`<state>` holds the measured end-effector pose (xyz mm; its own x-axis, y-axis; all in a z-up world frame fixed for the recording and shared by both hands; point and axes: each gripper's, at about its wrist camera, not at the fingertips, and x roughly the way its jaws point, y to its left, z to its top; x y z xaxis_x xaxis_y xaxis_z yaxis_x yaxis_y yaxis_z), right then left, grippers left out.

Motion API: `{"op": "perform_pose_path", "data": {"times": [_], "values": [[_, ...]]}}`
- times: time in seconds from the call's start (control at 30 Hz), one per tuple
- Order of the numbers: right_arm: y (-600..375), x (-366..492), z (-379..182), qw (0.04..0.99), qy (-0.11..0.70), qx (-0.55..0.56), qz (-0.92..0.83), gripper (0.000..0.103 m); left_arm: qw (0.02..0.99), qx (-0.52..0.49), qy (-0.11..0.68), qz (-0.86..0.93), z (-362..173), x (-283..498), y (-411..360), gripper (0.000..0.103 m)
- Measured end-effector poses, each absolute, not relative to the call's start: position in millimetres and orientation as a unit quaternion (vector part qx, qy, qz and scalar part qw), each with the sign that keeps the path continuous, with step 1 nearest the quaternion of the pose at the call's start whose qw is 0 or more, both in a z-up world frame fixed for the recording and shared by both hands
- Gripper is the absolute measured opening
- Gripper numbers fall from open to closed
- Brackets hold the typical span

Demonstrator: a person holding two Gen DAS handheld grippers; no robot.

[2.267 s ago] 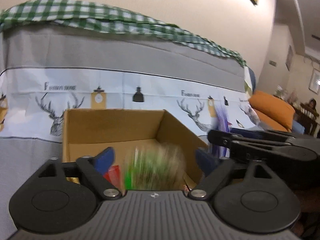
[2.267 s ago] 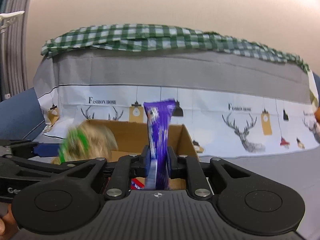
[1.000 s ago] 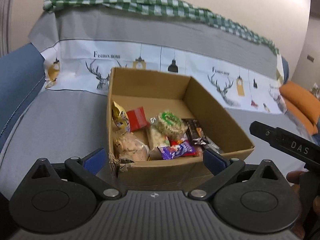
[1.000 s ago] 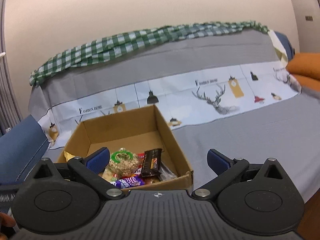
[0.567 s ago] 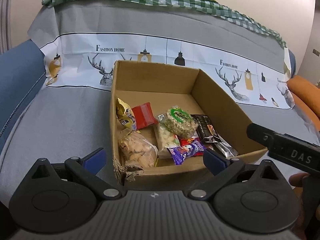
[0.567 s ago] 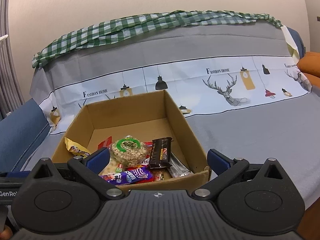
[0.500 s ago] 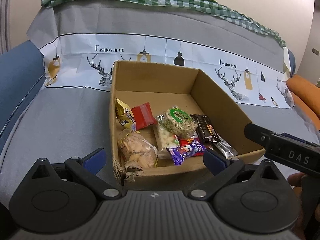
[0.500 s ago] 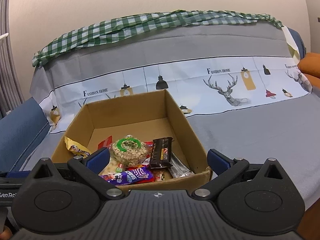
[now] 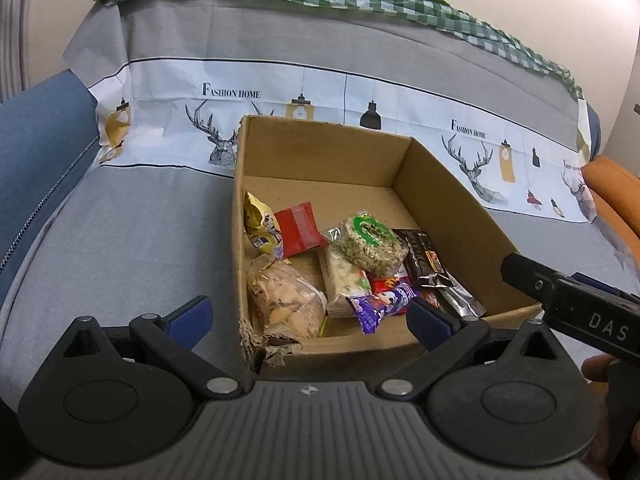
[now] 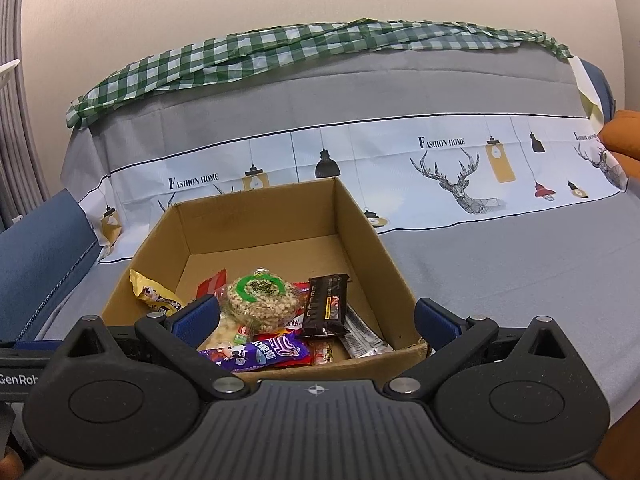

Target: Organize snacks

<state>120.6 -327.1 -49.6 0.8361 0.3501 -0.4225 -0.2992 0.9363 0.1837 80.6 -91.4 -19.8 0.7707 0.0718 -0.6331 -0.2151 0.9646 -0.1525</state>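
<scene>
Both tools are spread wide with nothing in them. The left tool [image 9: 308,316] sits right at the near edge of the cardboard box [image 9: 328,156], its left fingertip off past the box's left wall over the grey sofa cover [image 9: 132,232], its right fingertip in front of the near wall. The right tool [image 10: 316,318] is also just short of the near wall, with the box mostly ahead and a bit left of it.

All the snacks are piled in the near half of the box, just ahead of both tools. From the left tool: a biscuit bag [image 9: 286,300] closest in the near-left corner, a yellow packet [image 9: 258,224] and a red packet [image 9: 298,228] further ahead along the left wall. A round rice cake with a green label [image 9: 368,242] sits on top in the middle, leaning on a white snack bar [image 9: 340,276]. A purple wrapper [image 9: 382,304] lies nearest the front wall, and a black bar [image 9: 424,256] lies to the right on a silver one [image 9: 460,300].

The right tool's body [image 9: 576,312] pokes into the left view on the right side, beside the box.
</scene>
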Motion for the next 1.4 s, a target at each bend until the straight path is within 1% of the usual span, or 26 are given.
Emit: {"op": "perform_pose_path", "data": {"times": [1.4], "values": [[-327.3,119.3,-49.8,0.957,0.227,0.043,0.176,0.102,0.938,-0.107,0.321,0.071,-16.6,78.0,-94.6,0.103]]}}
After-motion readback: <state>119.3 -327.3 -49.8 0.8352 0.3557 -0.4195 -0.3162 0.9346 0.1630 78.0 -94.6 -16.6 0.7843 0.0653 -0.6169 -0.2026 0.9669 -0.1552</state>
